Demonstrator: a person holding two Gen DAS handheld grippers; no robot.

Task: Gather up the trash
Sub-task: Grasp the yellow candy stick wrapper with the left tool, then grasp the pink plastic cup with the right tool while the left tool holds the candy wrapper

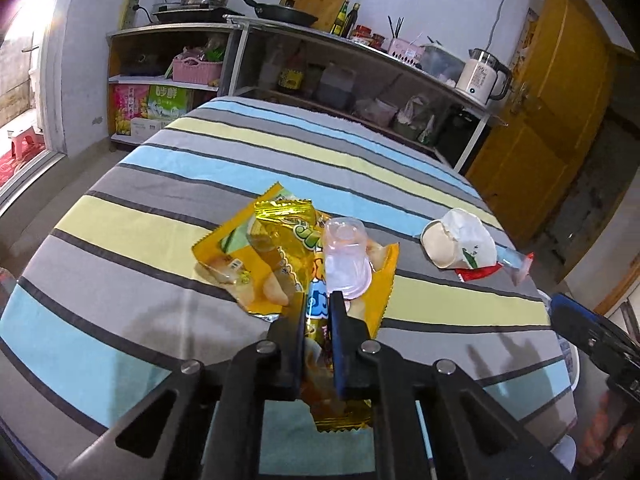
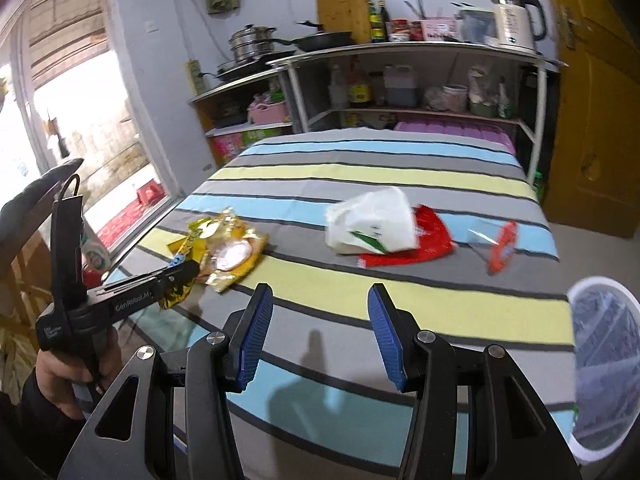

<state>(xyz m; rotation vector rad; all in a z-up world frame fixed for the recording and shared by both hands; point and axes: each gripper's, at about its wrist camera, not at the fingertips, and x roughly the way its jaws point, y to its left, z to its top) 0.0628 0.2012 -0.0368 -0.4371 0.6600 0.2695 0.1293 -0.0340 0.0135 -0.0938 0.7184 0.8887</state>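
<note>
1. The left gripper (image 1: 318, 300) is seen clamped, its jaws nearly together, on a yellow snack wrapper (image 1: 280, 256) at frame centre on the striped tablecloth (image 1: 120, 232).
2. A clear plastic cup (image 1: 346, 260) is seen lying on that wrapper.
3. The right gripper (image 2: 320, 300) is held wide open and empty at lower centre.
4. A crumpled white paper cup (image 2: 372, 220) and a red wrapper (image 2: 430, 240) are seen at centre right.

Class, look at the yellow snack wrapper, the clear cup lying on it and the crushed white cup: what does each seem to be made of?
Yellow snack wrapper: glossy foil-like plastic film; it crinkles and glints gold.
Clear cup: thin transparent plastic, see-through.
Crushed white cup: probably matte paper, creased and dented.
</note>
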